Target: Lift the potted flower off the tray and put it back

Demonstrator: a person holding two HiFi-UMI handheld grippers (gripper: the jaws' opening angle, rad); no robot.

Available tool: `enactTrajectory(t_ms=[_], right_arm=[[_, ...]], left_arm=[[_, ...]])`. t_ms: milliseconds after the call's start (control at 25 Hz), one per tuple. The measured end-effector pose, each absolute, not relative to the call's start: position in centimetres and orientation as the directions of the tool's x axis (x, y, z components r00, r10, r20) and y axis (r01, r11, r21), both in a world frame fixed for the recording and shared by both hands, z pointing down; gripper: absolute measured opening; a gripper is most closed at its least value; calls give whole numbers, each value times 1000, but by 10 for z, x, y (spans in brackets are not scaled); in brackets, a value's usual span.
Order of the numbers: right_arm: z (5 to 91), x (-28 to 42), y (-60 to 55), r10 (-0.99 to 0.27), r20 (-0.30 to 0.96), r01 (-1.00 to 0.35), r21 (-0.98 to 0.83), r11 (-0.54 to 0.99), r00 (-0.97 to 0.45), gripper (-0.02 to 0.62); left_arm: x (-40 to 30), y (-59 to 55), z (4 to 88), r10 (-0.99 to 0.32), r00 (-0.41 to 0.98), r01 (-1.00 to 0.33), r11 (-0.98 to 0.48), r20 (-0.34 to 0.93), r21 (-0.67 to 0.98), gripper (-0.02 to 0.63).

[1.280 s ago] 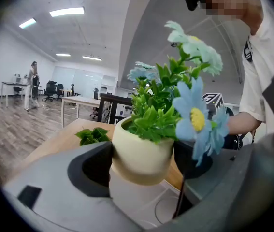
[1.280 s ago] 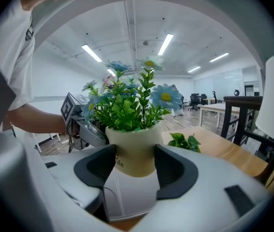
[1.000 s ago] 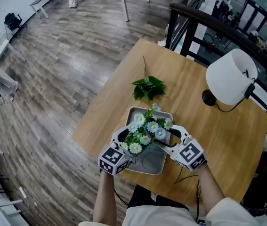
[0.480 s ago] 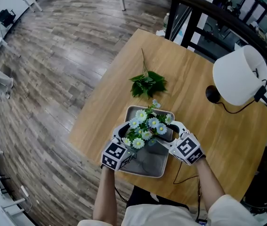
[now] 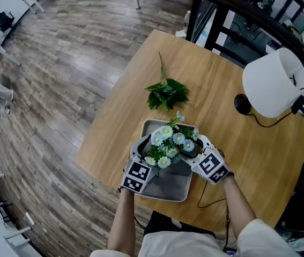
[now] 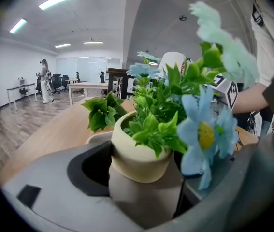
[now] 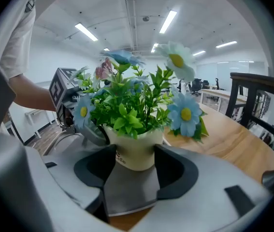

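Note:
A cream pot of blue and white daisies, the potted flower [image 5: 169,141], is low over the grey metal tray [image 5: 174,183] on the wooden table; whether its base touches the tray is hidden. My left gripper [image 5: 152,149] grips it from the left and my right gripper [image 5: 187,149] from the right. In the left gripper view the pot [image 6: 137,153] fills the gap between the jaws of the left gripper [image 6: 146,182]. In the right gripper view both dark pads of the right gripper [image 7: 134,164] press the pot [image 7: 134,149].
A loose green leafy sprig [image 5: 167,92] lies on the table beyond the tray. A white lamp [image 5: 275,84] with a black base [image 5: 242,105] stands at the right. A black railing [image 5: 221,20] runs behind the table. A thin cable [image 5: 205,197] trails near the front edge.
Both grippers have come down with the potted flower between them, so it now sits lower over the tray. The grip on the pot looks the same.

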State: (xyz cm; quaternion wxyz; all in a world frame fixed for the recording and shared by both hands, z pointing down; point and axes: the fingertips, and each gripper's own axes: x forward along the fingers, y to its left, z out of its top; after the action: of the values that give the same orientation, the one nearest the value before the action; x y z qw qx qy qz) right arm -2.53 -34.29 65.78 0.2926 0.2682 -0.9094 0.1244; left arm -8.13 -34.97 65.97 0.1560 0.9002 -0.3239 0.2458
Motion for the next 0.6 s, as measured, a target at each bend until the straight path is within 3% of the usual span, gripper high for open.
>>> enactTrajectory(t_ms=[600], right_arm=[[650, -4, -321, -503, 615, -626, 19, 779, -607, 278]], left_arm=[[-99, -329, 649, -573, 635, -733, -659, 518, 171, 433]])
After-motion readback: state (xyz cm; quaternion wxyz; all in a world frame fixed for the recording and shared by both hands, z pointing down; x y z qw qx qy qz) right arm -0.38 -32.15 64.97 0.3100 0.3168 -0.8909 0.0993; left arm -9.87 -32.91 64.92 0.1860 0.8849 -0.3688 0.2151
